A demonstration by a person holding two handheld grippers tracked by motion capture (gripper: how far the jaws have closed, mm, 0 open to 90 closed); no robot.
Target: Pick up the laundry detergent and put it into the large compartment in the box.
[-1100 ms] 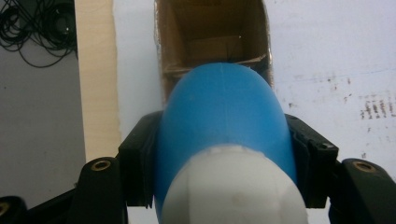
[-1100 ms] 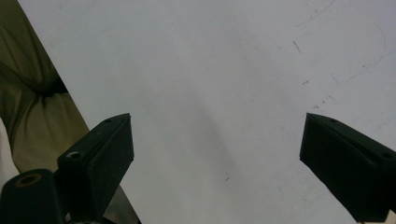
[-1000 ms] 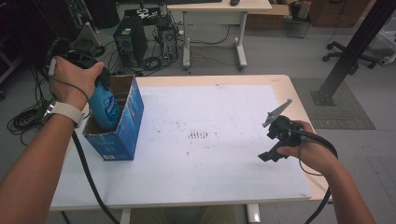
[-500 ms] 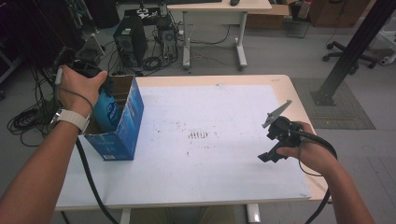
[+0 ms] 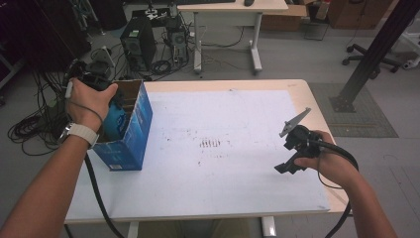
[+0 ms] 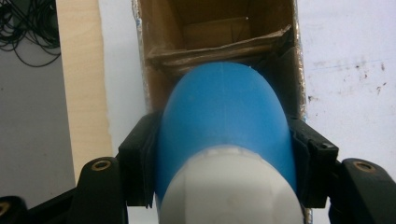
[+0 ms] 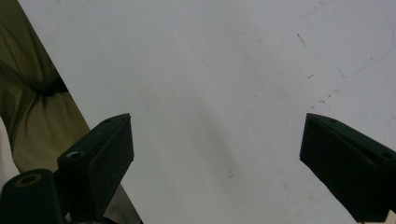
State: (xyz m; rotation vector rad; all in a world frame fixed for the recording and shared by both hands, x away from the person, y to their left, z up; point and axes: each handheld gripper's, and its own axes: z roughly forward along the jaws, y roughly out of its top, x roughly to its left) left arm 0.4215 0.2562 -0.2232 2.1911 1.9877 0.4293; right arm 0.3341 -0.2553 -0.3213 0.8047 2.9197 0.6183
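Lowering a blue bottle (image 6: pixel 224 116) with a white cap (image 6: pixel 231 186) into an open blue cardboard box (image 5: pixel 130 144) is the step in hand. The left gripper (image 6: pixel 224 154) has its jaws clenched on the bottle's sides just past the cap, and the left gripper view looks along the bottle into the brown interior, where a crumpled cardboard divider (image 6: pixel 219 44) crosses the box just beyond the bottle's rounded end. In the high view the left hand (image 5: pixel 91 96) sits above the box, which stands at the left edge of the counter (image 5: pixel 223 188), and the bottle is partly inside it. The right gripper (image 5: pixel 293 148) hovers over the right side of the counter, well apart from the box, jaws released with nothing between them. By my judgement the insertion is under way but not complete. The next move calls for a straight descent into the near compartment, clear of the divider, and release only once the bottle rests on the bottom.
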